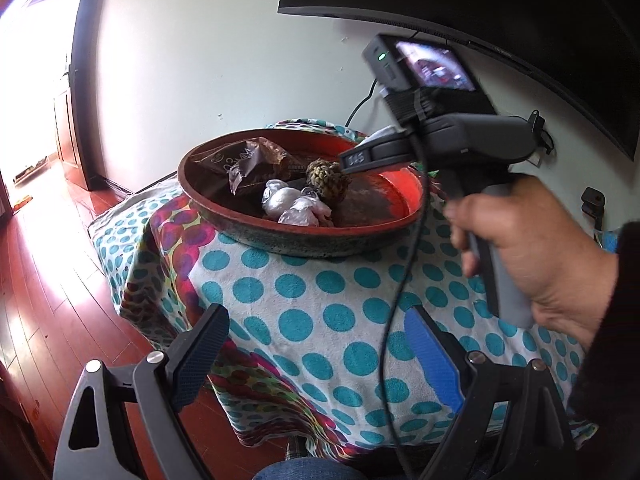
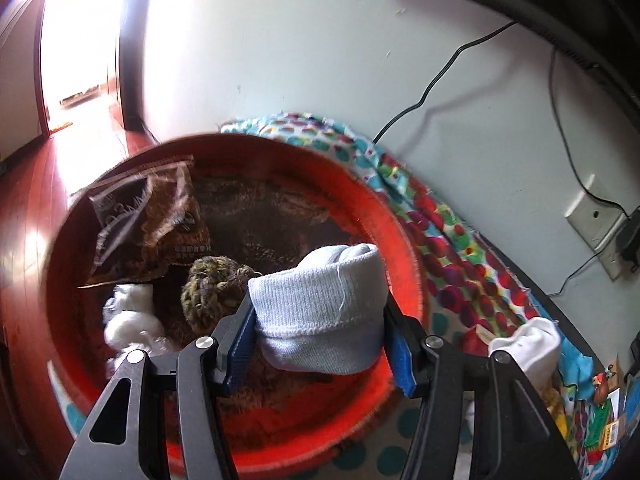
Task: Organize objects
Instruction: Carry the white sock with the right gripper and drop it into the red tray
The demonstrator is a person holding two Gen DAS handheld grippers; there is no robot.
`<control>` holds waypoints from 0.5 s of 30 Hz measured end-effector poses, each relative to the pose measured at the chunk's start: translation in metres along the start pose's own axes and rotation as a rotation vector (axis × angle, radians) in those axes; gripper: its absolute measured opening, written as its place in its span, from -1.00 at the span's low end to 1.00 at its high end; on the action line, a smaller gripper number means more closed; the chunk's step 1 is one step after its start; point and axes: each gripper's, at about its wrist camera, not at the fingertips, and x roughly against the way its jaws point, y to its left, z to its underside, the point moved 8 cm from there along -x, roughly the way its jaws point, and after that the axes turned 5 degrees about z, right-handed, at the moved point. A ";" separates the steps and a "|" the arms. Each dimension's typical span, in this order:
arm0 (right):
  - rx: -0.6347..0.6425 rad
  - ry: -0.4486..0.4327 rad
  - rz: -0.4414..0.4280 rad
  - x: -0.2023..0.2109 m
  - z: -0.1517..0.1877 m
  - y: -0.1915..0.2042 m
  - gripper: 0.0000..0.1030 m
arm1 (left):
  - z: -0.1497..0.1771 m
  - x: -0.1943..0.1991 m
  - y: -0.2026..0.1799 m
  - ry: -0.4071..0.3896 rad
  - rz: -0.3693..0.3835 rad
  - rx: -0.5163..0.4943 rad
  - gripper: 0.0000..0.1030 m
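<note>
A round red bowl [image 1: 304, 236] [image 2: 400, 248] sits on a table under a polka-dot cloth [image 1: 304, 320]. Inside lie a brown plastic packet [image 1: 244, 160] [image 2: 148, 220], a yellow-green knitted ball [image 1: 326, 180] [image 2: 208, 288] and crumpled white plastic [image 1: 296, 204] [image 2: 128, 316]. My right gripper [image 2: 320, 320] is shut on a rolled pale grey sock [image 2: 320, 304] and hangs over the bowl's near side; in the left wrist view its fingers [image 1: 360, 158] reach over the bowl. My left gripper [image 1: 320, 356] stands open and empty above the cloth, nearer than the bowl.
A dark screen [image 1: 500, 4] hangs on the white wall above the table, with cables [image 2: 440, 80] and a wall socket [image 2: 592, 220] below it. Another white sock [image 2: 528, 344] and small packets [image 2: 604, 412] lie on the cloth at the right. Red wooden floor [image 1: 52, 280] lies left.
</note>
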 end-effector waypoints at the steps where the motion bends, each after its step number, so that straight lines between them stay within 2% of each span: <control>1: 0.005 0.008 -0.001 -0.004 0.000 0.003 0.05 | 0.000 0.000 0.000 0.001 0.003 0.000 0.78; 3: -0.007 -0.008 0.012 -0.008 -0.004 0.001 0.06 | 0.000 -0.002 0.000 0.004 0.006 0.002 0.78; 6: -0.056 0.015 -0.002 -0.019 -0.007 -0.011 0.11 | 0.001 -0.005 0.001 0.013 0.011 0.009 0.78; 9: -0.061 0.055 -0.004 -0.029 -0.008 -0.019 0.30 | 0.002 -0.008 0.001 0.022 0.017 0.014 0.78; 12: -0.066 -0.022 -0.025 -0.012 -0.022 -0.028 0.58 | 0.001 -0.006 0.000 0.015 0.010 0.001 0.78; 13: -0.075 -0.060 -0.028 -0.002 -0.027 -0.034 0.73 | 0.001 -0.005 -0.001 0.010 0.011 -0.003 0.78; 15: -0.087 -0.123 -0.022 0.020 -0.039 -0.051 0.79 | 0.001 -0.005 -0.003 0.005 0.006 -0.019 0.78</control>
